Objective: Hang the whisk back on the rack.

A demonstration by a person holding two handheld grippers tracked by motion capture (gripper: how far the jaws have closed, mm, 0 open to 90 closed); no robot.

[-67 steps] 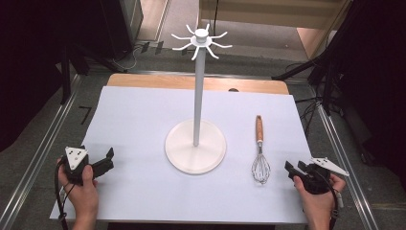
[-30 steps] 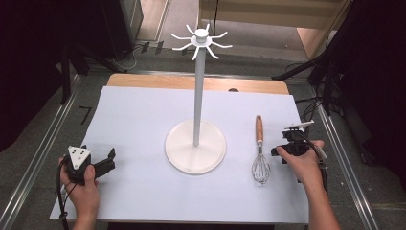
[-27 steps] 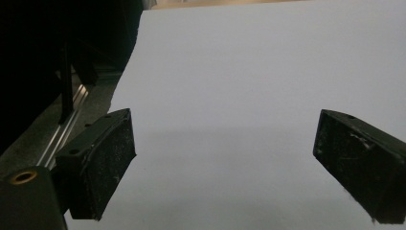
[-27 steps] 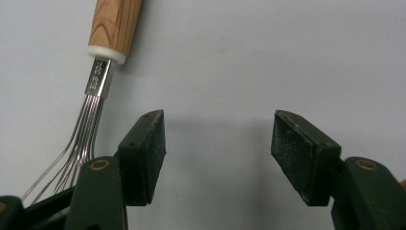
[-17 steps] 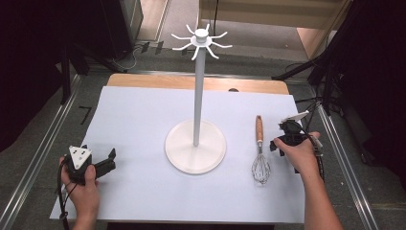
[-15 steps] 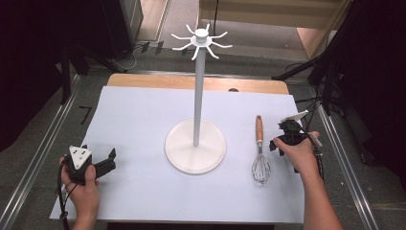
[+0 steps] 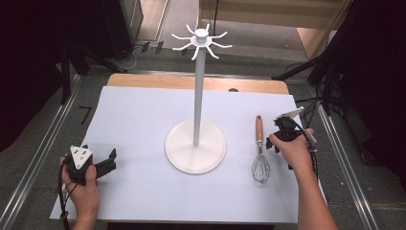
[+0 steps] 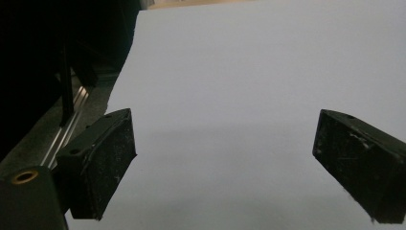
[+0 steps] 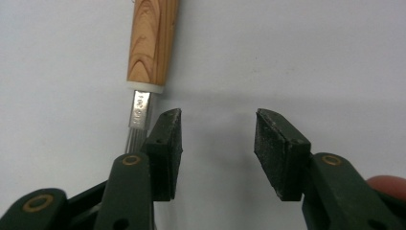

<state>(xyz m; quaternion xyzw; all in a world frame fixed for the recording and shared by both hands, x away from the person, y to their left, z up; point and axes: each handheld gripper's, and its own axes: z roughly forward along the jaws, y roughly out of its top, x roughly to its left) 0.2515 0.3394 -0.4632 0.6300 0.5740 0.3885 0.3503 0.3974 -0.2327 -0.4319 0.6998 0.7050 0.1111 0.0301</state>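
Wooden-handled wire whisk [image 7: 260,149] lies flat on the white sheet [image 7: 143,120] covering the counter, handle pointing away from the person, wire head toward them, to the right of the white stand's round base [image 7: 195,152]. It lies where it lay in the earlier frames. The right tool [image 7: 276,140] has changed most: a couple of seconds ago it sat at the near right corner of the sheet, well behind the whisk; now it is just beside the whisk's steel neck, on its right. Its jaws have just been closing and are now partly apart with only bare sheet between them. In the right gripper view the whisk [image 9: 146,62] lies just outside one pad [image 9: 165,153], beyond the gap; whether that pad touches the wires I cannot tell. The left tool [image 7: 98,163] has stayed at the near left of the sheet, jaws wide apart over bare paper, as the left gripper view [image 8: 225,163] also shows.

Between the two hands rises the tall white pole stand with hooked arms at its top [image 7: 201,40]; it is well apart from both tools and does not block the right one's way to the whisk. A strip of wooden counter edge [image 7: 191,82] shows beyond the sheet.

Count: one whisk, one stand, one sheet, two tools.
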